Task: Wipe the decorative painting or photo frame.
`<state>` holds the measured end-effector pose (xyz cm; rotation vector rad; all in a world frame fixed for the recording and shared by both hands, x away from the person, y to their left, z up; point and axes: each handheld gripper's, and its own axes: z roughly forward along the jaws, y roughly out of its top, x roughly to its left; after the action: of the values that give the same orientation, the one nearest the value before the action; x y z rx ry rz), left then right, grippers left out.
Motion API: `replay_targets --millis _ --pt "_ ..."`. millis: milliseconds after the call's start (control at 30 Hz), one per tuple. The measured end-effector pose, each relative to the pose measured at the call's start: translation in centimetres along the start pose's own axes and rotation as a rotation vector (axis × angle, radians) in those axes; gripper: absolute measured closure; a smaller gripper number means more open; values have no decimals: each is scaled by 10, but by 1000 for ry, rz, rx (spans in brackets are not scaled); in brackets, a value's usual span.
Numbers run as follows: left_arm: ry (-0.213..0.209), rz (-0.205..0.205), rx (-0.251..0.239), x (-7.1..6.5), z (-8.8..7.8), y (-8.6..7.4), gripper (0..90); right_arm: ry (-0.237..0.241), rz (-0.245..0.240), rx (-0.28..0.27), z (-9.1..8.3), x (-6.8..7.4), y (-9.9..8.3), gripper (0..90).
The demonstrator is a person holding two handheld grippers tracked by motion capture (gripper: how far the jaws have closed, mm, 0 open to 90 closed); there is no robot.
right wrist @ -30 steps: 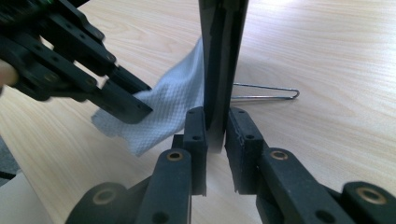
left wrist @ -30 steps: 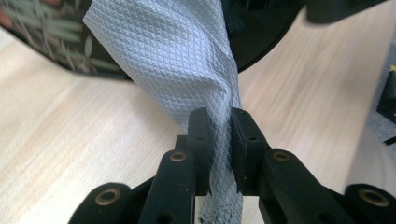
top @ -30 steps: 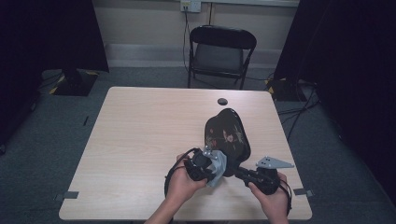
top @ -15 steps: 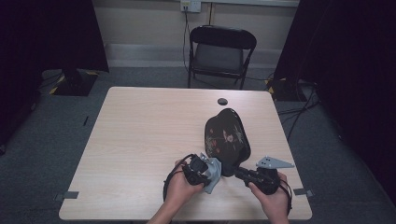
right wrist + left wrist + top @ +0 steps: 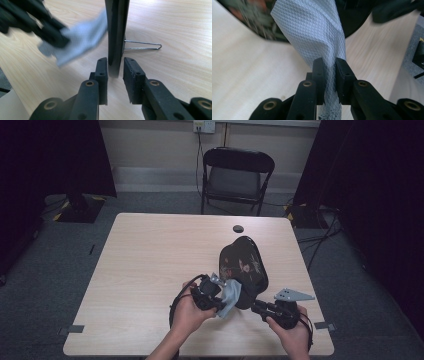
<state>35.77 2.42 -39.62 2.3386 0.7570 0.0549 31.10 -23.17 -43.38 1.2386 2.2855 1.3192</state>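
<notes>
High view: dark oval plaque [image 5: 243,267] with floral print, tilted up near table [image 5: 150,270] front edge, lower rim between right gripper [image 5: 260,306] jaws, pale blue cloth [image 5: 229,296] against its lower left face. Right gripper view: plaque [image 5: 116,35] edge-on, 2 jaws just opened, right pad off the rim, wire stand [image 5: 142,45] behind. Left gripper [image 5: 329,72] clamped on cloth [image 5: 312,32].

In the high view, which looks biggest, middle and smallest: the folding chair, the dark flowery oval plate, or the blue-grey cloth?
1. Folding chair, though it stands farther from the camera.
2. Dark flowery oval plate, tilted, so partly foreshortened.
3. Blue-grey cloth, bunched up, clearly smallest.
</notes>
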Motion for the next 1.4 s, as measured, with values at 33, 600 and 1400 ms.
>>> replay_targets --millis 33,600,1400 --pt "2 11 -14 -2 -7 6 794 -1 0 1 0 0 0 752" --pt "-10 117 -100 -33 -39 51 794 -10 -15 8 2 2 0 797" --pt "-21 45 1 -16 13 5 794 -3 -18 6 1 2 0 795"
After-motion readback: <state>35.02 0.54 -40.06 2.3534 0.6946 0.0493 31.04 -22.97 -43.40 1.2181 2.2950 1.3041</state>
